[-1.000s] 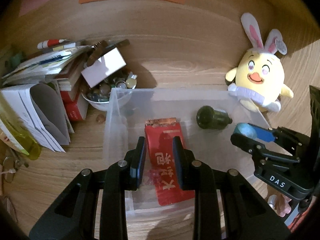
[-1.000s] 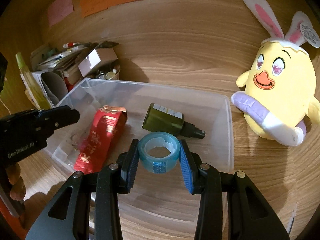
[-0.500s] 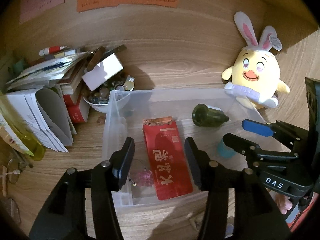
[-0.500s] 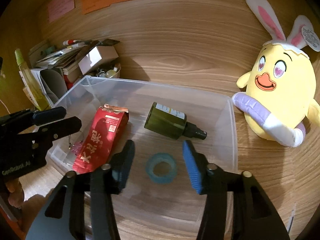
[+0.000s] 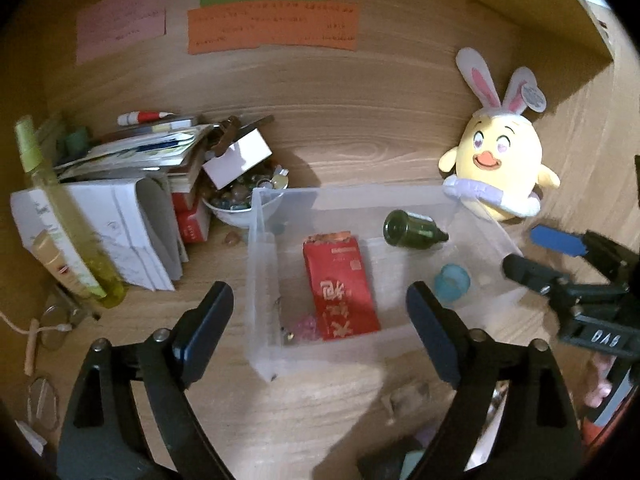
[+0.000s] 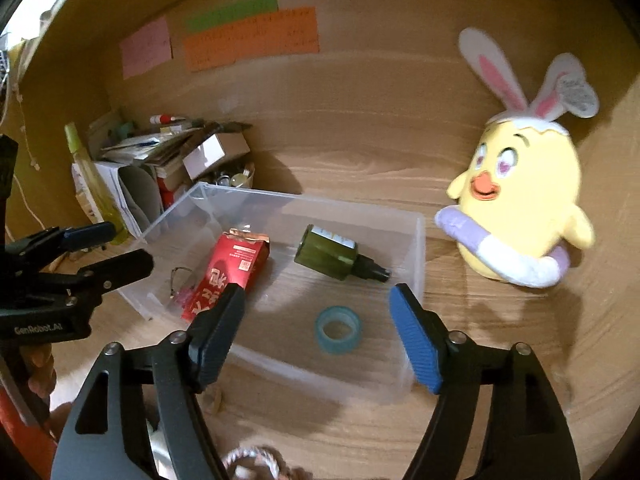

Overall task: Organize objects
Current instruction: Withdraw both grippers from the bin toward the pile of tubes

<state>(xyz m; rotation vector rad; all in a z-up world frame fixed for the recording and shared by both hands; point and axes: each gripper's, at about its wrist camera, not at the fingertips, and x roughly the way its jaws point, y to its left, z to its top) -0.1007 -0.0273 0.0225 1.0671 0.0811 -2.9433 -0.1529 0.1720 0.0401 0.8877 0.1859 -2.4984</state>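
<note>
Clear plastic bin (image 6: pixel 416 240), open-topped, between wide-spread fingers (image 6: pixel 416 344).

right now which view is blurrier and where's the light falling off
Right wrist view: motion blur smears the plush chick and the wall notes. Left wrist view: sharper, red packet crisp; both darken toward the fisheye rim, with shadow under each claw.

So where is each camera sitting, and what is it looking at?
Left wrist: sits on the left gripper, jaws opening, looking down into the clear bin; the right gripper shows alongside.
Right wrist: sits on the right gripper, jaws opening, over the tape roll; the left gripper shows.
Shared: bin, red packet, green bottle, chick plush.
</note>
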